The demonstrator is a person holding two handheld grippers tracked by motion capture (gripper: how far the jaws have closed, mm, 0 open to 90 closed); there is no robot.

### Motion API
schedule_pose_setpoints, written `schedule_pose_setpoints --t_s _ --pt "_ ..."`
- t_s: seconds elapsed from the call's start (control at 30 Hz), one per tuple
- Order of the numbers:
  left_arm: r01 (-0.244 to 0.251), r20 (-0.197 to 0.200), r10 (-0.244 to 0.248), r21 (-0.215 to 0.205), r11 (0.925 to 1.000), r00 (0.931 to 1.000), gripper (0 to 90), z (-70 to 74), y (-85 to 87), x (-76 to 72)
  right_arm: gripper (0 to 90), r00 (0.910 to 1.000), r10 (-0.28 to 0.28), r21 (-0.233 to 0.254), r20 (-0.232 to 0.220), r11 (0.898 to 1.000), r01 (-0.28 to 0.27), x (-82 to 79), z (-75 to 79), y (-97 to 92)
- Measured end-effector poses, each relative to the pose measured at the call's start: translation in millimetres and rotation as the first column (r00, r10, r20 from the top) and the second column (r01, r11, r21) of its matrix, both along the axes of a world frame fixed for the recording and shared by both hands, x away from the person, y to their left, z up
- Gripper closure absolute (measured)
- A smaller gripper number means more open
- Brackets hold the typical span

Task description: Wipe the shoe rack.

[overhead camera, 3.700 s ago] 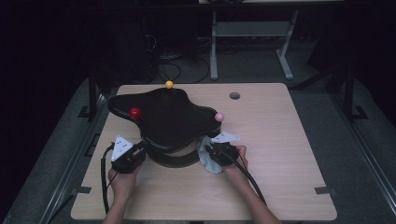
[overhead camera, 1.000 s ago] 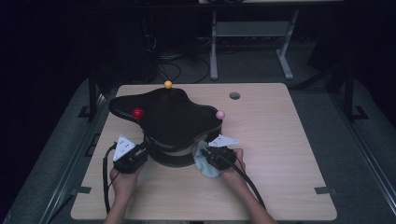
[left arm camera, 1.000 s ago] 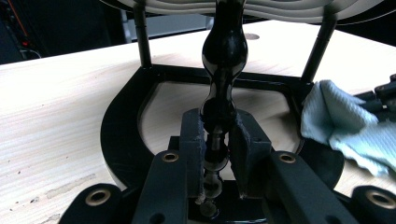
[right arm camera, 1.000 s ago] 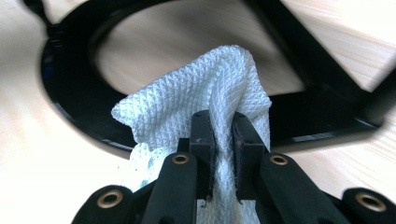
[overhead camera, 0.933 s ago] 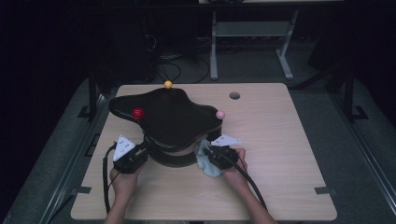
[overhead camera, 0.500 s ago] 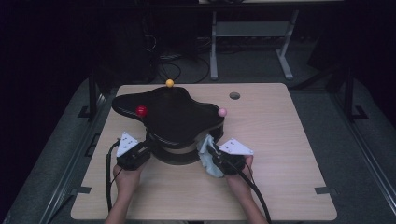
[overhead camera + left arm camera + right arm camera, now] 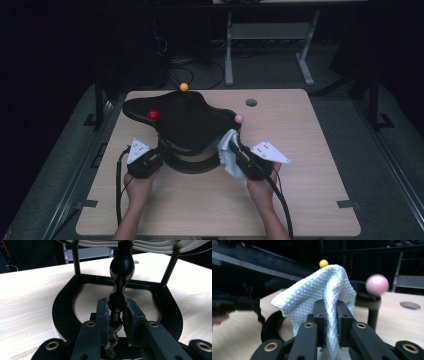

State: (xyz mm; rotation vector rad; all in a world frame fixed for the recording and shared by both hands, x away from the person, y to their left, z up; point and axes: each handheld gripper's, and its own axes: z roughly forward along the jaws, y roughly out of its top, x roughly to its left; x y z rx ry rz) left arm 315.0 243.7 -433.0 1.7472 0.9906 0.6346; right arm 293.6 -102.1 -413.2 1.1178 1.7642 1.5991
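Up close: left gripper [image 7: 116, 322] clamps black post [image 7: 120, 280] | right gripper [image 7: 329, 315] pinches cloth [image 7: 319, 292]

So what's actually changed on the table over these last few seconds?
The right hand-held gripper, shut on the white cloth, has swung out to the right and now aims the cloth up at the black stand's edge near the pink ball. The stand's top has turned slightly, carrying the red ball along. The left hand-held gripper stays clamped on the stand's post; the orange ball hasn't moved.
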Motion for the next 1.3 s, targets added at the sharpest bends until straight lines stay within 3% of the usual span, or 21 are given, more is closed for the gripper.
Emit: schedule_pose_setpoints --t_s 0.1,0.23,0.33,0.43,0.5,0.6,0.7,0.8,0.9,1.1,1.2,1.3 --pt "0.005 0.002 -0.005 0.002 1.0 1.0 75.5 -0.2 0.3 0.3 80.9 0.9998 0.021 -0.001 -0.001 1.0 -0.021 7.2 6.6 8.8" --pt "-0.001 0.004 0.001 0.002 1.0 1.0 75.6 -0.4 1.5 0.7 81.2 0.9981 0.056 -0.017 0.023 0.998 -0.056 0.1 11.9 27.5" --pt "0.002 0.003 -0.002 0.007 1.0 1.0 75.6 -0.2 2.6 0.9 81.1 0.9917 0.12 0.026 0.045 0.992 -0.122 -11.1 16.2 32.3" --pt "0.006 0.002 -0.006 0.012 0.9999 1.0 75.6 0.3 2.6 1.2 81.1 0.9908 0.126 0.013 0.049 0.992 -0.127 -9.6 16.2 31.1" --pt "0.006 0.001 -0.006 0.012 0.9999 1.0 75.7 0.5 2.4 1.5 81.1 0.9943 0.102 -0.005 0.03 0.995 -0.102 -2.7 14.4 28.0" --pt "0.006 0.003 -0.007 0.011 0.9999 1.0 75.7 0.1 2.5 2.1 81.1 0.9929 0.119 0.017 0.007 0.993 -0.119 -1.5 16.2 26.9" --pt "0.003 0.003 -0.003 0.012 0.9999 1.0 75.8 -0.1 2.8 2.3 81.1 0.9857 0.164 0.027 0.037 0.986 -0.165 -12.0 23.0 31.9" --pt "0.005 0.003 -0.005 0.016 0.9999 1.0 75.8 0.1 2.6 2.4 80.8 0.9833 0.171 -0.013 0.063 0.985 -0.17 -13.8 25.4 33.3" --pt "0.003 0.004 -0.003 0.017 0.9999 1.0 75.9 0.1 1.5 2.5 81.0 0.9884 0.149 0.001 0.028 0.989 -0.149 -7.1 23.9 30.5" --pt "0.006 0.004 -0.006 0.017 0.9998 1.0 76.0 0.0 2.0 2.9 81.1 0.9801 0.185 -0.027 0.071 0.983 -0.184 -20.0 31.7 36.2" --pt "0.005 0.005 -0.005 0.02 0.9998 1.0 76.0 0.1 0.8 3.0 81.1 0.983 0.179 0.003 0.04 0.984 -0.179 -15.4 31.7 33.2" --pt "0.005 0.006 -0.005 0.019 0.9998 1.0 76.0 0.0 1.1 3.2 81.1 0.9775 0.2 -0.001 0.066 0.98 -0.201 -25.6 35.6 38.2"
